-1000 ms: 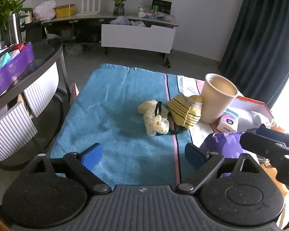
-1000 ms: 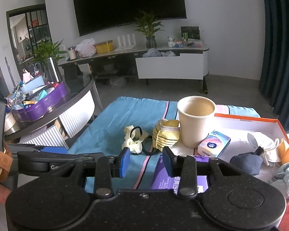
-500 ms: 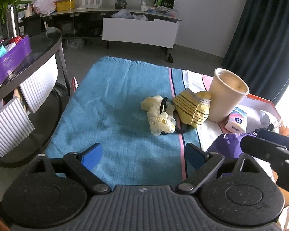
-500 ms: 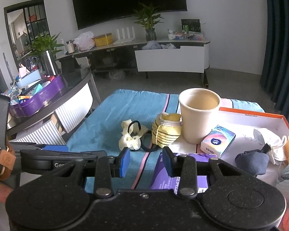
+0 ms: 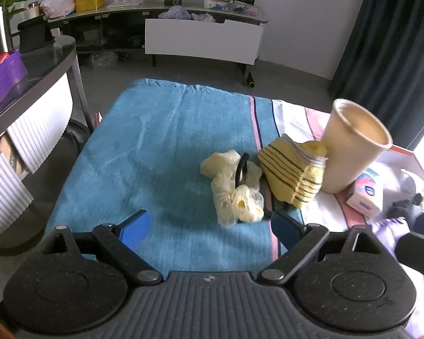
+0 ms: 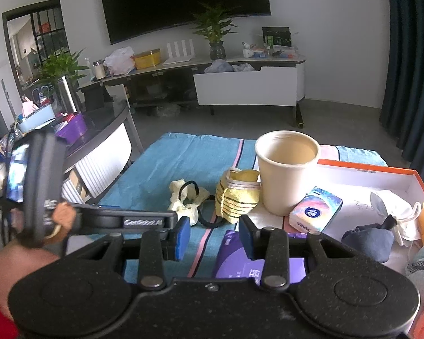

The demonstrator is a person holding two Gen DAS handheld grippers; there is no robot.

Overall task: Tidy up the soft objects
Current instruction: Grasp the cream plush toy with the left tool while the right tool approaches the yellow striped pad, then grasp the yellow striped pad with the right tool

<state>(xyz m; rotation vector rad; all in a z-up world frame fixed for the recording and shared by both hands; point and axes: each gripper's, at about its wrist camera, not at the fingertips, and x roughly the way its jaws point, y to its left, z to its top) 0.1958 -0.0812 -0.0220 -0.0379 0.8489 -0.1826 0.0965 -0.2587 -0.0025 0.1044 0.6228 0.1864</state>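
1. Since nothing is between its blue pads, the left gripper (image 5: 209, 226) is held wide apart, aimed down at the pale yellow scrunchie (image 5: 234, 186) on the blue cloth (image 5: 144, 152), probably for a pickup.
2. Right gripper (image 6: 214, 236) is kept half apart, empty, low over a purple pack (image 6: 234, 260).
3. Counted: one scrunchie, one black hair tie (image 5: 241, 166), one striped yellow cloth (image 5: 292, 173) leaned against one cup (image 5: 353, 147), one tissue pack (image 6: 316, 213), one orange-rimmed box (image 6: 381, 172).

The blue cloth (image 5: 155, 152) lies bare on the left and far side, giving open passage. On the right, the scrunchie (image 5: 234, 186), sock stack (image 5: 294, 175) and cup (image 5: 353, 147) crowd together, the stack touching the cup. A tissue pack (image 6: 315, 213) and purple packet (image 6: 237, 257) block the near right.
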